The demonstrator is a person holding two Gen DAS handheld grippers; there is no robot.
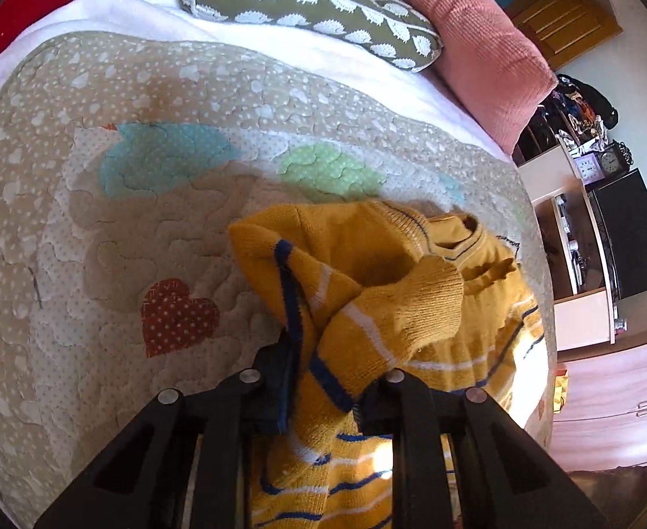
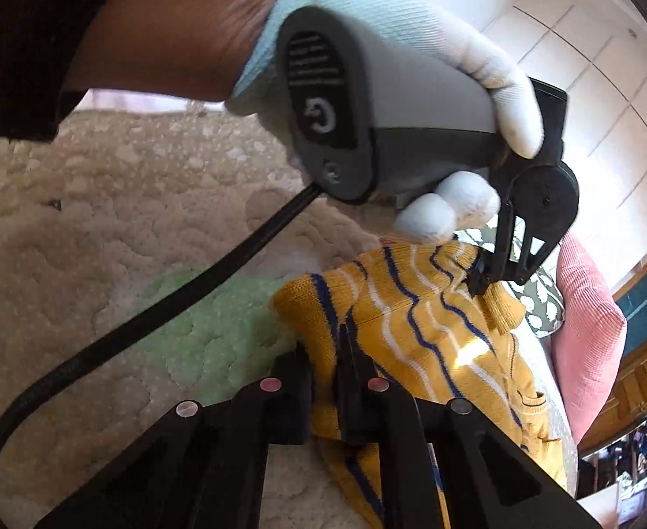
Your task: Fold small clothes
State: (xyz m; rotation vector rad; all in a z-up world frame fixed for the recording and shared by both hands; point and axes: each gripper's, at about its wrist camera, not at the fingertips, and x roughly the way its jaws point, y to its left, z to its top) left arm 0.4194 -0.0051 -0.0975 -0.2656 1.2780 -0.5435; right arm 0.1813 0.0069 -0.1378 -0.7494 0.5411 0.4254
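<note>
Left wrist view: the black two-finger left gripper (image 1: 323, 379) pinches a bunched fold of the small mustard-yellow knitted sweater with blue and white stripes (image 1: 389, 291), which lies crumpled on a beige quilted blanket with dots and coloured patches (image 1: 102, 229). Beyond it lie a red heart patch (image 1: 175, 315), then an olive hedgehog-print bolster (image 1: 305, 4) and a pink ribbed cushion (image 1: 473, 39).

Right wrist view: the right gripper (image 2: 323, 374) clamps the sweater's (image 2: 411, 322) striped hem. Farther off, a white-gloved left hand (image 2: 433, 79) holds the other gripper's grey handle (image 2: 367, 110), cable trailing.
</note>
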